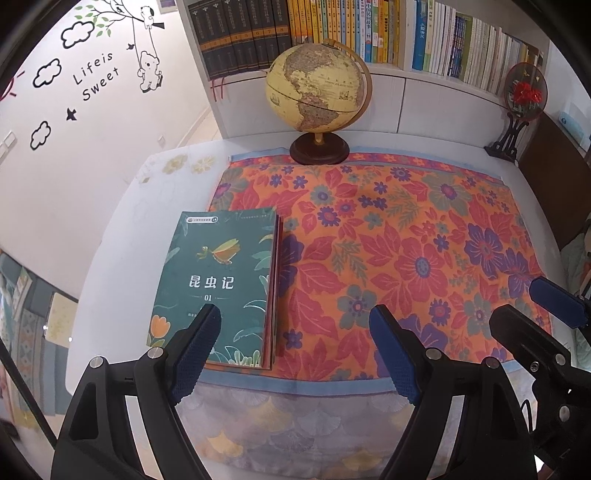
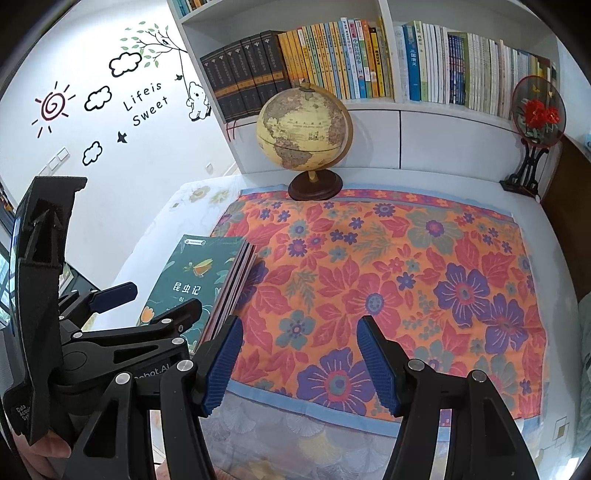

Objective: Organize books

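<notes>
Left wrist view, book stack: the stack of books (image 1: pixel 218 288) lies flat at the left edge of the floral cloth (image 1: pixel 406 240), partly over it and partly on the bare worktop (image 1: pixel 110 295); green cover up, edges squared, likely gathered into one pile already.
Left wrist view, left hand-held gripper (image 1: pixel 295 350): jaws stand wide apart with nothing between them; the left finger overlaps the stack's near corner in the picture, contact cannot be confirmed.
Left wrist view, backdrop: globe (image 1: pixel 317 88) at the cloth's far edge; filled bookshelf (image 1: pixel 369 33) behind, the probable destination.
Left wrist view, obscured: the stack's near-left corner is hidden by the finger; book count unclear.

Right wrist view, right hand-held gripper (image 2: pixel 299 365): jaws parted and empty, above the cloth's near edge, just right of the stack.
Right wrist view, left hand-held gripper: seen side-on at the left, above the stack's near end.
Right wrist view, judgement: both tools flank the stack, seemingly poised for a two-sided lift.
Right wrist view, obscured: the stack's near end is hidden; the lower covers are unreadable.
</notes>
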`<state>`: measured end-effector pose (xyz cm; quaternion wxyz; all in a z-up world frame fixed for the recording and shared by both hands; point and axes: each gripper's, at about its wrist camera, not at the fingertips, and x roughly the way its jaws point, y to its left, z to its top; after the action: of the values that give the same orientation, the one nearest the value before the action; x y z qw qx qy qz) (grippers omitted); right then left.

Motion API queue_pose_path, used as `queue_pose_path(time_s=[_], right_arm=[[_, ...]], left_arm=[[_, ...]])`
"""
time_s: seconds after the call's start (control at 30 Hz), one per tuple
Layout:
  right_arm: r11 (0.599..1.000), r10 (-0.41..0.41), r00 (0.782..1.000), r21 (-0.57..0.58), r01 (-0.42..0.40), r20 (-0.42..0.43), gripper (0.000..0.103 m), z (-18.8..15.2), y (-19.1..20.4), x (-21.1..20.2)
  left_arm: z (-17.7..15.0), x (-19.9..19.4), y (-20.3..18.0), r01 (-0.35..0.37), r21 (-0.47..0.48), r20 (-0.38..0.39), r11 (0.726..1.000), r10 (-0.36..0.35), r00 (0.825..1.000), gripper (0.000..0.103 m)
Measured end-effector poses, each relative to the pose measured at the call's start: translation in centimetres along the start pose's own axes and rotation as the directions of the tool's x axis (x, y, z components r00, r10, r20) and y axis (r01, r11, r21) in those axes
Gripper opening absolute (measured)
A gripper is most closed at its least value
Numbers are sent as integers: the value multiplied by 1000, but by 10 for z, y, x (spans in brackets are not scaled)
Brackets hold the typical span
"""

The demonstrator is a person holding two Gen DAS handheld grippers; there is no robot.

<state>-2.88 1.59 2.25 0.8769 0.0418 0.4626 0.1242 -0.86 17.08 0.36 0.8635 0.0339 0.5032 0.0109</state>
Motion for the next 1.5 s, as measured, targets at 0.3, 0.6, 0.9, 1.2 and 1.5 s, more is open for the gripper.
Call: queue_pose_path(time_s=[0.3,0.6,0.9,1.2,1.5], right_arm=[[1000,2,1000,-8,-2,4,62,1,-1,1],[1000,-10,1000,-4,10,7,62,-1,-1,-1],[1000,-27,1000,8,27,-4,62,-4,-4,-1],[1000,-26,1000,8,26,-9,63,-4,-5,-1],[999,-29,999,30,30,-33,63,-6,-10,4]], left_arm=[[0,3,2,9,-2,-2,1000,-9,1000,81],[-4,1,-1,13,-8,-1,1000,-13,1000,81],[-8,1,-6,32,-19,-12,999,-32,999,81],[-9,-2,-9,61,-19,-8,998,-61,998,81],[-9,-2,-15,45,2,3,999,-45,999,81]])
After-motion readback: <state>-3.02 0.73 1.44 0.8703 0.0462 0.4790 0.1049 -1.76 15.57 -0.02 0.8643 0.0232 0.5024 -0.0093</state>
